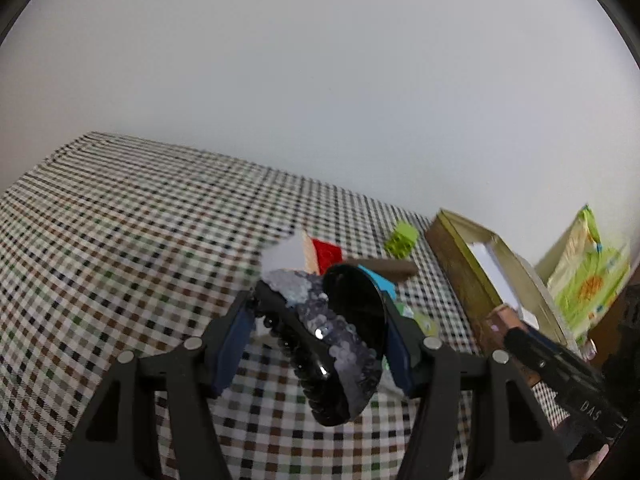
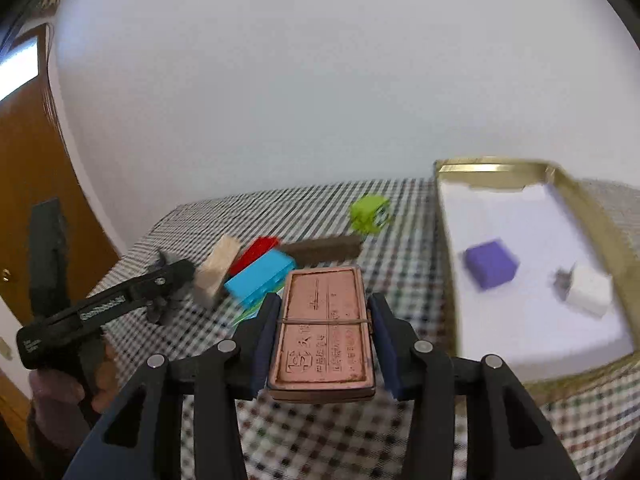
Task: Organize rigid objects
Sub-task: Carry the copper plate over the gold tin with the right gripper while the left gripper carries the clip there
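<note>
Sequined headband (image 1: 336,344), embossed copper tin (image 2: 325,330)

The right gripper (image 2: 326,334) squeezes a flat copper tin (image 2: 324,336) above the checked cloth (image 2: 360,436). Past it lie a blue block (image 2: 262,280), a red block (image 2: 256,252) and a green block (image 2: 370,212). A gold tray (image 2: 600,216) holds a purple cube (image 2: 491,264) and a white cube (image 2: 590,294).
</note>
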A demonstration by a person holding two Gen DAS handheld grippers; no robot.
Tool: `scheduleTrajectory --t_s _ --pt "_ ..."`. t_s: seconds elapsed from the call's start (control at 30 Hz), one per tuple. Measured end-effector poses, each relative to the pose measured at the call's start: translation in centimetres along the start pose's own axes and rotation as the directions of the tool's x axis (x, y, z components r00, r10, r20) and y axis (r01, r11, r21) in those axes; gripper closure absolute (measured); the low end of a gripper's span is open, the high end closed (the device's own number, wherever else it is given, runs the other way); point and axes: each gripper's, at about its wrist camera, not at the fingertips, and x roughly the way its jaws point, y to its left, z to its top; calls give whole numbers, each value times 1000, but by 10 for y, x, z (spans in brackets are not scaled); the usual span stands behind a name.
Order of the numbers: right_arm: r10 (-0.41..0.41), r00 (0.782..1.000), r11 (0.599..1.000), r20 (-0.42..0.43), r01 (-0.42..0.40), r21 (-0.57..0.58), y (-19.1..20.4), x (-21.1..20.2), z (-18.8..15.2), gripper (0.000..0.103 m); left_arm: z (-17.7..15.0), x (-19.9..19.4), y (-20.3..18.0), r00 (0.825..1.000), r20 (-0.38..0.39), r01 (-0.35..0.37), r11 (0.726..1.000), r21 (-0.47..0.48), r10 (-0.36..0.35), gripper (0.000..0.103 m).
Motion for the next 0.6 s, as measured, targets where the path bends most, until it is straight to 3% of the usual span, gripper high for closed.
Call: scheduleTrajectory --t_s 0.2,0.6 --pt "-71 997 997 36 71 27 -34 -1 12 56 2 -5 -1 996 77 -52 999 -12 53 43" --pt "-133 987 989 92 127 70 -76 -11 27 56 1 0 -7 993 89 -75 997 -32 78 43"
